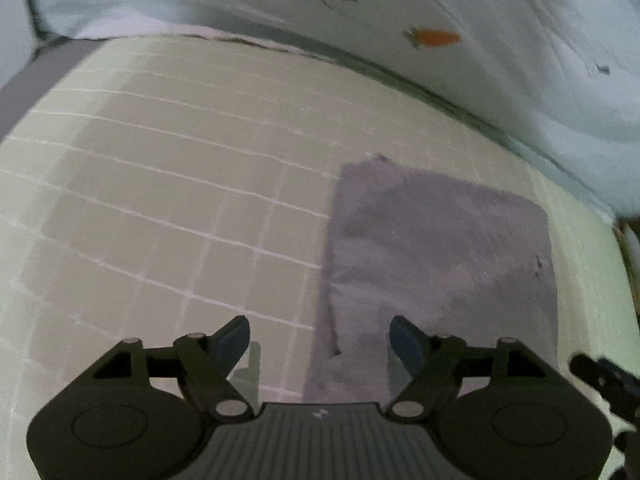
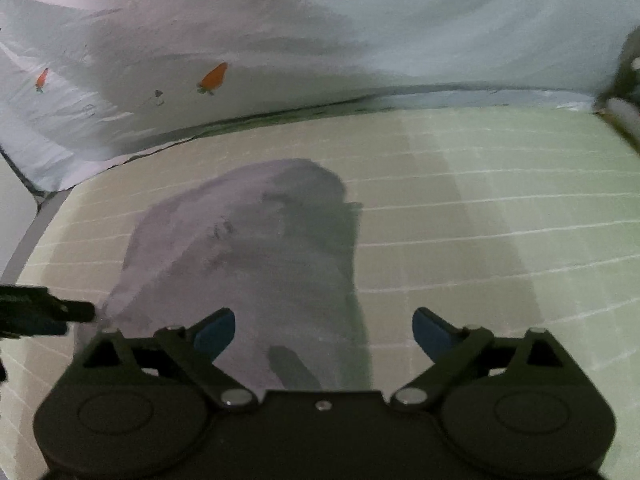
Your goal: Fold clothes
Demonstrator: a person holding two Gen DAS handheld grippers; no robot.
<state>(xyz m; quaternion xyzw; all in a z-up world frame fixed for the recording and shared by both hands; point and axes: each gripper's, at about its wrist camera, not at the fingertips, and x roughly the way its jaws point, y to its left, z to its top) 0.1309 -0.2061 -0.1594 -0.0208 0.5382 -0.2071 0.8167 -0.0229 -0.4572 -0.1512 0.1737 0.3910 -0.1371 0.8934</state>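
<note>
A grey garment [image 1: 436, 248] lies folded flat on a pale green gridded mat [image 1: 160, 184]. In the left wrist view my left gripper [image 1: 320, 340] hovers over the garment's near left edge, jaws open, nothing between the blue pads. The right wrist view shows the same garment [image 2: 248, 260] stretching away from my right gripper [image 2: 324, 330], which is open above its near end and holds nothing. The other gripper's dark tip [image 2: 44, 314] pokes in at the garment's left side, and the right one shows at the lower right of the left wrist view [image 1: 604, 380].
A white sheet printed with small orange carrots [image 2: 214, 76] rises behind the mat's far edge. A grey strip [image 1: 24, 88] borders the mat on the left. Some blurred objects [image 2: 624, 108] sit at the far right corner.
</note>
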